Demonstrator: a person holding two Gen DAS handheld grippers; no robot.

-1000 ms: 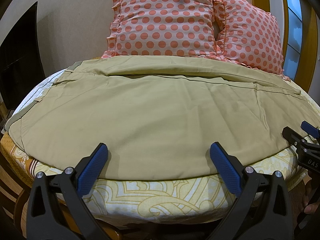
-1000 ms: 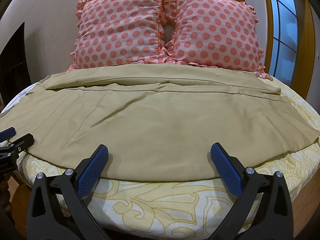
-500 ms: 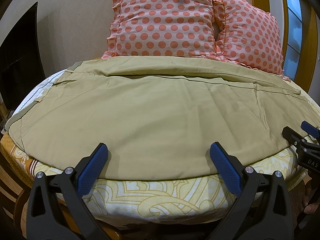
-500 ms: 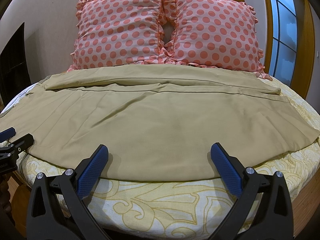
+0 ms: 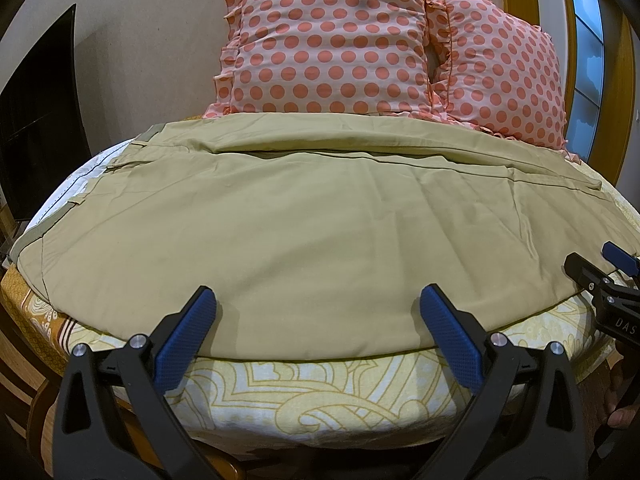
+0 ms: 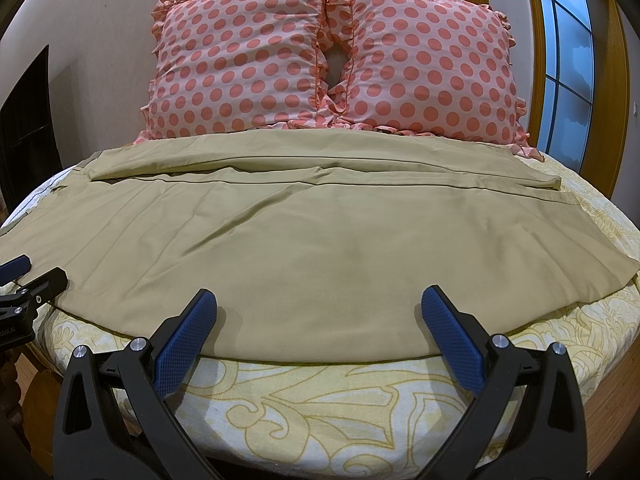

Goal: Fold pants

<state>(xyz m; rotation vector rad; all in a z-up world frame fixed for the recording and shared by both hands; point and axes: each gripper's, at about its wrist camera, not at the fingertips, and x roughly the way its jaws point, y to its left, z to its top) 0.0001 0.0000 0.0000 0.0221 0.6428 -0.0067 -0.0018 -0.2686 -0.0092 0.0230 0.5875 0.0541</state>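
Khaki pants lie spread flat across the bed, waistband toward the left edge, leg hems toward the right, one leg folded over the other along the far side just before two polka-dot pillows. The near long edge of the pants runs just inside the yellow patterned bedsheet at the mattress front. The left gripper hovers over that near edge with its jaws wide apart and nothing between the blue pads. The right gripper is posed likewise farther along the same edge, jaws apart and empty; its tip also shows at the right margin of the left wrist view.

Step in hand, as judged: the approach before the first grasp, with no crosswise fold yet made. The next move likely calls for lowering both grippers onto the near edge, pinching all cloth layers together, then lifting evenly so the fabric carries over without bunching.
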